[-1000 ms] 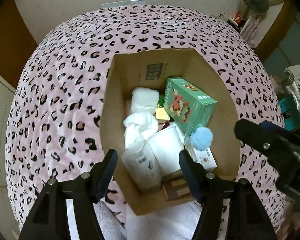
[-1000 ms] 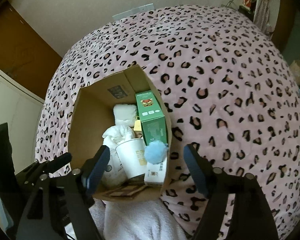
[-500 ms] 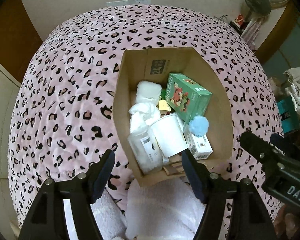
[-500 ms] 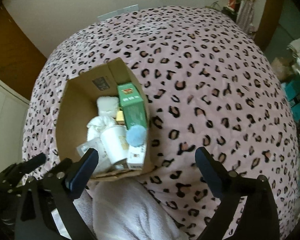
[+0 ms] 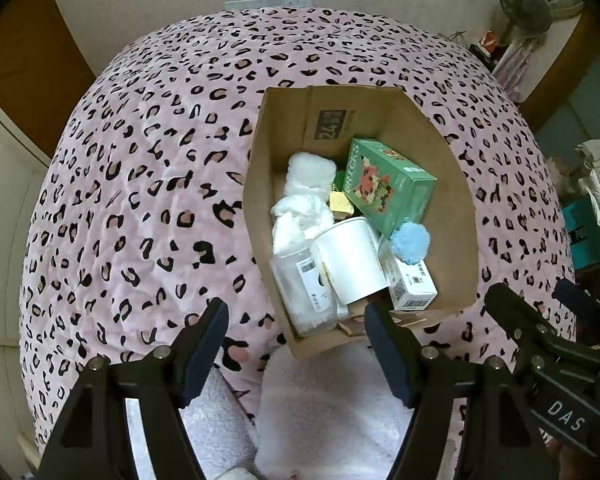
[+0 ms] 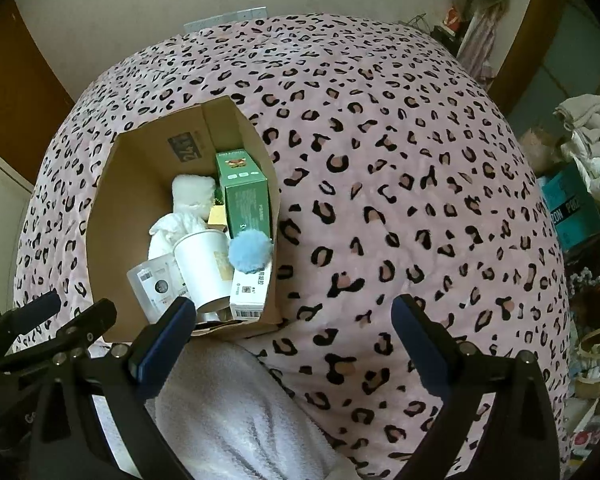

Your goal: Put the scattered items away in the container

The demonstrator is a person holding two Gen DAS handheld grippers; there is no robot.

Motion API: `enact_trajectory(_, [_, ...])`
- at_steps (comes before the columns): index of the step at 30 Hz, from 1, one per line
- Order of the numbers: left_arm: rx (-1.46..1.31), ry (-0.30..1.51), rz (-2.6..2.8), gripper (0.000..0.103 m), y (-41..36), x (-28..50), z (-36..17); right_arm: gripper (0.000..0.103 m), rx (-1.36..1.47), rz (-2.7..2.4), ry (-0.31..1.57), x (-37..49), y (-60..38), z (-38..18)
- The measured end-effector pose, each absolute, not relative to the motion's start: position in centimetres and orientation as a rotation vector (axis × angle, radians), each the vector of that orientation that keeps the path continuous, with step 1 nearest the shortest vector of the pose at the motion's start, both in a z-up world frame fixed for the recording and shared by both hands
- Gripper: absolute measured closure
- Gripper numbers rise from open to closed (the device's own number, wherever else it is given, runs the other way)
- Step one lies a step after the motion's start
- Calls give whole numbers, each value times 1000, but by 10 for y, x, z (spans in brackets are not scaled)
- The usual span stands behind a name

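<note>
An open cardboard box (image 5: pixel 456 184) (image 6: pixel 112 204) stands on the pink leopard-print bed. In it lie a green bricks box (image 5: pixel 388 188) (image 6: pixel 246 200), a white paper cup (image 5: pixel 352 258) (image 6: pixel 202 268), a blue pom-pom (image 5: pixel 410 244) (image 6: pixel 250 250), a clear plastic jar (image 5: pixel 306 294) (image 6: pixel 156 284), a small white carton (image 5: pixel 410 286) (image 6: pixel 250 294) and white fluffy cloth (image 5: pixel 304 196) (image 6: pixel 190 200). My left gripper (image 5: pixel 296 322) is open and empty, above the box's near edge. My right gripper (image 6: pixel 292 318) is open and empty, above the bedspread right of the box.
The bedspread (image 5: pixel 148 184) (image 6: pixel 400 184) covers the bed. A white fluffy towel (image 5: pixel 320 408) (image 6: pixel 236 412) lies at the near edge. A teal box (image 6: pixel 572 208), piled laundry (image 6: pixel 592 144) and a fan (image 5: pixel 524 4) stand at the right of the room.
Both grippers have pulled back and up from the box, which now looks smaller and farther. The right gripper has swung right, over bare bedspread. The box contents have not moved.
</note>
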State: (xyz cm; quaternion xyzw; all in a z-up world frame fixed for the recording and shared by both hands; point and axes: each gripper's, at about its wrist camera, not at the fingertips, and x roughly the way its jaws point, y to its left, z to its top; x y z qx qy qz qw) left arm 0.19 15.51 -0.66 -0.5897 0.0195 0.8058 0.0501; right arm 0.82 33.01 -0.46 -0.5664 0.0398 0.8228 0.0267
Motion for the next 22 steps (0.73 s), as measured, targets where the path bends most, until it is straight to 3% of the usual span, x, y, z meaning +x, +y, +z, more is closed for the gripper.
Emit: enact_trajectory(22, [-1815,105,2467,31,152,-5,-16,4,-1787,2515,121,1,326,-18])
